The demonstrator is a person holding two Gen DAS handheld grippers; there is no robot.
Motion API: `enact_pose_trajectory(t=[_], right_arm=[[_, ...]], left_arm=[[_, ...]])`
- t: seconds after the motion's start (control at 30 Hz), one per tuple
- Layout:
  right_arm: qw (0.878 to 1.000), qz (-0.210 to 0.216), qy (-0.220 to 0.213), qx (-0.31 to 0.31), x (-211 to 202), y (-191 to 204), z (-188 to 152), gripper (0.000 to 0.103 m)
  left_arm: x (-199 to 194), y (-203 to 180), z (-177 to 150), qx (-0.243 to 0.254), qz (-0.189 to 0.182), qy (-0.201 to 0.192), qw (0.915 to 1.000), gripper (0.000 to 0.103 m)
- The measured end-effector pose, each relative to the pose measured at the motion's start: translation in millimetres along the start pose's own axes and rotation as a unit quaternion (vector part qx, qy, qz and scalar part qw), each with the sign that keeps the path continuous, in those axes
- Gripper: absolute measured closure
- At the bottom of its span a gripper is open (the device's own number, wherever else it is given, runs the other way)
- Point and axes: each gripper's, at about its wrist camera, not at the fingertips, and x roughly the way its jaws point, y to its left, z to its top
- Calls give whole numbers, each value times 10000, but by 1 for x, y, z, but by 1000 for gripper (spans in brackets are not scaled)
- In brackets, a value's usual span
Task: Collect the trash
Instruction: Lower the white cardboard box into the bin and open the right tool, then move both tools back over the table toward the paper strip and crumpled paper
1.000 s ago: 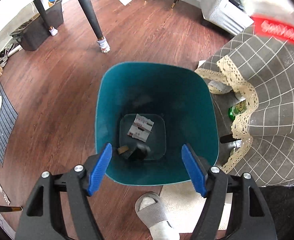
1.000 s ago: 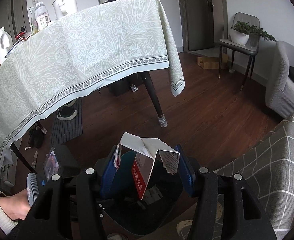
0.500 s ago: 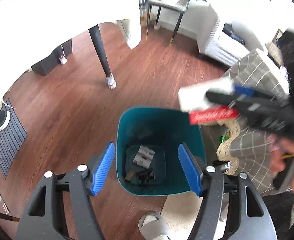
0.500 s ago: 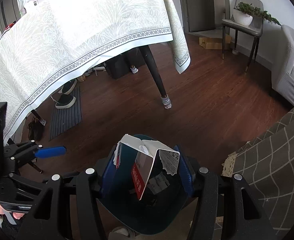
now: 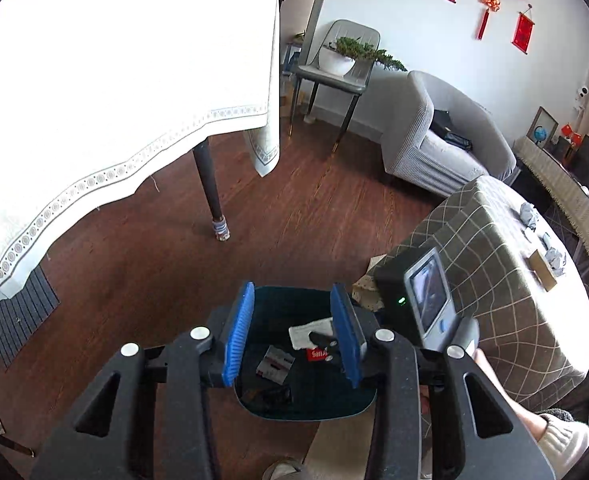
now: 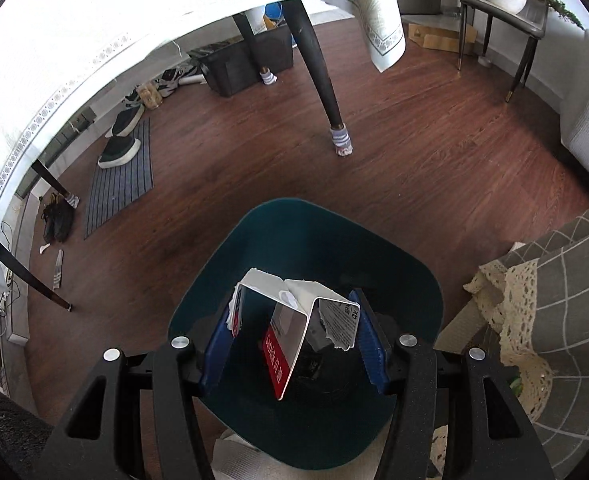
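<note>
Since the earlier frame, the right gripper [image 6: 294,344] has been lowered over the teal bin [image 6: 410,276], clamped on the torn carton [image 6: 294,320]. This light, easily crushed carton is best held by its folded sides. Nothing is held between the parted jaws of the left gripper [image 5: 292,334], it seems.

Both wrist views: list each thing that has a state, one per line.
Left claw: open, empty, above the bin.
Right claw: shut on the carton, over the bin.
Carton: torn, folded, held above the bin.
Bin: upright, open-topped, scraps at the bottom.
Tissues: crumpled, lying on the checked cloth.
</note>
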Motion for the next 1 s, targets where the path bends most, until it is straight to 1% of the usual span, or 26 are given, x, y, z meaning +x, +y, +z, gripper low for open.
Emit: enact_pose_trajectory(t=[0.13, 0.17, 0.23, 0.3, 0.4, 0.57, 0.73, 0.87, 0.97, 1.0], right_arm=[[9991, -164, 396, -53, 22, 2, -12, 46], [9986, -172, 497, -63, 26, 4, -15, 44], [9975, -211, 668, -130, 32, 5, -21, 37], [9968, -290, 715, -205, 33, 8, -26, 34], [9968, -271, 704, -283, 32, 9, -29, 30], [9983, -152, 514, -210, 18, 5, -31, 30], [9995, 21, 251, -213, -10, 1, -31, 30], [9995, 125, -27, -293, -43, 1, -30, 30], [9987, 151, -360, -327, -74, 1, -28, 30], [9981, 145, -480, -347, -86, 0, -28, 32]], left_arm=[[-17, -3, 10, 33, -29, -240, 9997, 67], [-22, -6, 11, 33, -45, -284, 9996, 68], [-28, -8, 15, 39, -110, -383, 9992, 68], [-34, -9, 19, 59, -168, -458, 9988, 68], [-42, -14, 20, 101, -216, -556, 9982, 68], [-50, -18, 26, 69, -311, -672, 9972, 68], [-62, -33, 36, 85, -451, -864, 9952, 68], [-70, -50, 41, 122, -528, -979, 9937, 68], [-74, -65, 44, 151, -613, -1074, 9922, 66], [-75, -70, 46, 171, -623, -1098, 9919, 66]])
